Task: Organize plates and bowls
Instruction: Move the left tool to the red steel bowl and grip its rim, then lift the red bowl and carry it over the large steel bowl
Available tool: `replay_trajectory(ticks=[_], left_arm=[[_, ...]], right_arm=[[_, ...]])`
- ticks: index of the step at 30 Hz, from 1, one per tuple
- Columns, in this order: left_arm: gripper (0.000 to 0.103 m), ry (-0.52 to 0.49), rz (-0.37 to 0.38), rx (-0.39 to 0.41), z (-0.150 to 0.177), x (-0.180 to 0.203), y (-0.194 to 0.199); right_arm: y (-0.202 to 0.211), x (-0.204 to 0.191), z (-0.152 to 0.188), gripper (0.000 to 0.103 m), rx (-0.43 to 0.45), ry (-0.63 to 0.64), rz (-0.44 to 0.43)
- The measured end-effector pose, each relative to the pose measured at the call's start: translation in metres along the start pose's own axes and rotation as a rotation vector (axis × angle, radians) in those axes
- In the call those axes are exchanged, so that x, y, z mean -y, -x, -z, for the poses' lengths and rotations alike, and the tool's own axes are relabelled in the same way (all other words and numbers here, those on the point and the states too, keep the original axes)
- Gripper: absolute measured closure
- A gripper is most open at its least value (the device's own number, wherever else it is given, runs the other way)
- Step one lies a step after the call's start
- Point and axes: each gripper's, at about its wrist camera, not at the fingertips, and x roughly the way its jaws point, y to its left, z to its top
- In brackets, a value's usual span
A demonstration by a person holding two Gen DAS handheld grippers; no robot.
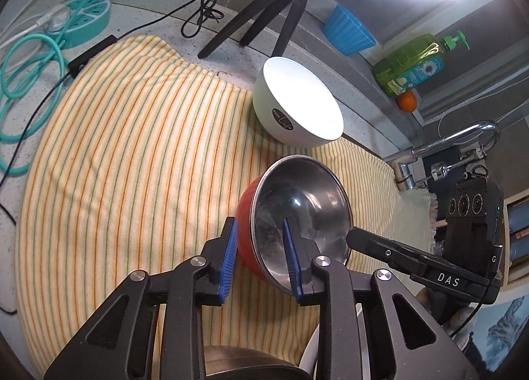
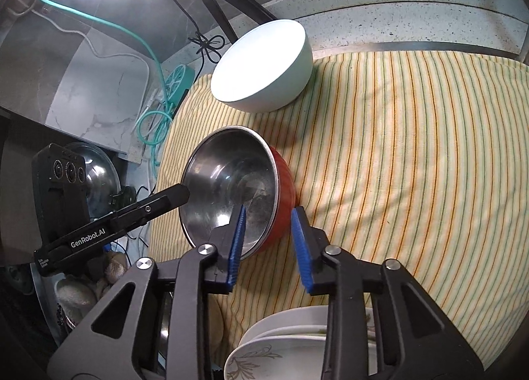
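A red bowl [image 1: 297, 201] with a steel inside rests on a yellow striped cloth [image 1: 132, 148]. My left gripper [image 1: 260, 247] straddles its near wall, one blue pad on the red outside and one on the steel inside, shut on it. From the other side my right gripper [image 2: 268, 238] is shut on the same bowl [image 2: 228, 175], gripping the rim between its pads. Its black finger [image 1: 353, 238] shows at the rim in the left view. A white bowl [image 1: 297, 105] [image 2: 261, 69] stands just beyond. Stacked white plates [image 2: 284, 347] lie under my right gripper.
A black tripod [image 1: 284, 10] and ring light stand behind the white bowl. A green soap bottle [image 1: 413, 62], a blue cup [image 1: 348, 31] and a faucet [image 1: 463, 138] are at the right. A teal power strip [image 1: 86, 16] with cables lies at the far left.
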Motion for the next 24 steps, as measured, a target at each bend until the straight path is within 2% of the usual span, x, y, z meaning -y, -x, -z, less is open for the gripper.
replay_trajectory(ticks=[3, 8, 15, 24], left_arm=[[0.085, -0.005, -0.001, -0.006, 0.0, 0.0, -0.003], [0.085, -0.003, 0.0, -0.005, -0.001, 0.0, -0.005], [0.085, -0.016, -0.007, 0.005, 0.001, 0.004, 0.0], [0.085, -0.011, 0.021, 0.048, 0.011, 0.007, 0.025]], right_arm=[[-0.004, -0.001, -0.002, 0.087, -0.011, 0.007, 0.002], [-0.007, -0.003, -0.003, 0.091, -0.009, 0.023, 0.024], [-0.003, -0.006, -0.002, 0.091, -0.001, 0.04, 0.041], [0.016, -0.02, 0.008, 0.091, 0.026, 0.065, 0.023]])
